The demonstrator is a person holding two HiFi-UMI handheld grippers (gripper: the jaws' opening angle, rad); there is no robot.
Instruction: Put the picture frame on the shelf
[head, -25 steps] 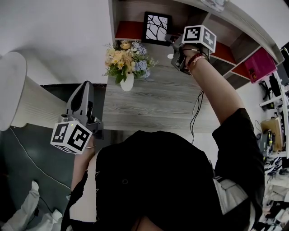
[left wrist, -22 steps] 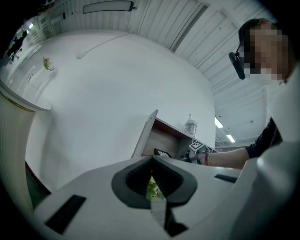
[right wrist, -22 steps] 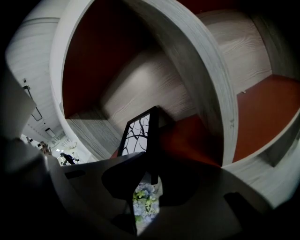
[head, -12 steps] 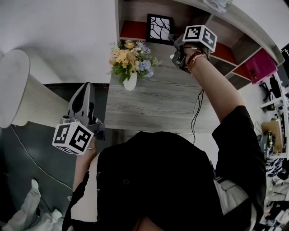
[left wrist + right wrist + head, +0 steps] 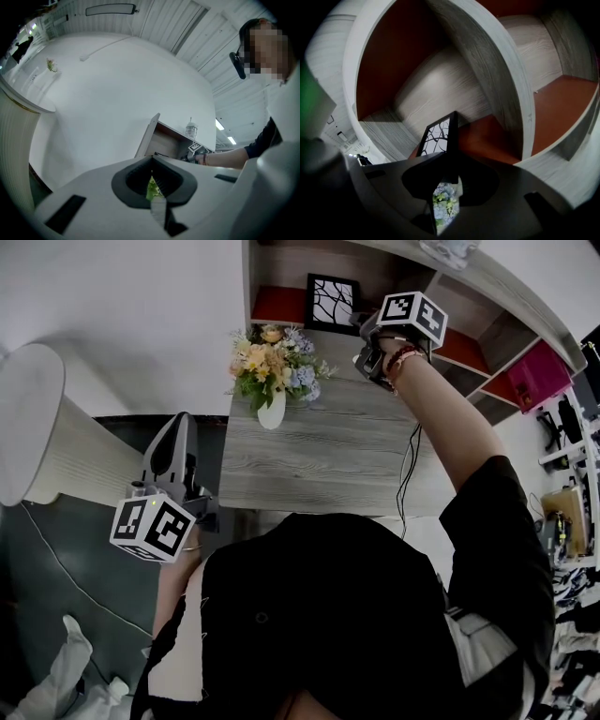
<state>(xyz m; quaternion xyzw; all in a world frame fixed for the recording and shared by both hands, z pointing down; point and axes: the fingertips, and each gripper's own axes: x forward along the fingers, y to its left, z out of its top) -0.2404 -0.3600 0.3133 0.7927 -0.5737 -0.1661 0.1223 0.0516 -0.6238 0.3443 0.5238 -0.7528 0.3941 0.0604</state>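
Observation:
The picture frame point(image 5: 331, 303), black with a white branch pattern, stands upright in the left compartment of the wooden shelf point(image 5: 272, 306), over its red floor. My right gripper point(image 5: 362, 326) is at the frame's right edge and shut on it. The right gripper view shows the frame point(image 5: 437, 138) running edge-on between that gripper's point(image 5: 451, 174) jaws, with the shelf point(image 5: 487, 136) behind. I cannot tell whether the frame rests on the floor. My left gripper point(image 5: 176, 425) hangs low left of the table, shut and holding nothing; its jaws meet in the left gripper view point(image 5: 151, 161).
A white vase of flowers point(image 5: 277, 371) stands on the grey wooden table point(image 5: 319, 456) just in front of the shelf. A cable point(image 5: 408, 474) trails over the table's right side. A pink box point(image 5: 539, 371) sits in a right compartment. A pale ribbed cylinder point(image 5: 37, 427) stands at the far left.
The head view has shifted slightly. The right gripper stays at the left compartment with the frame, barely deeper in. The left gripper has not moved.

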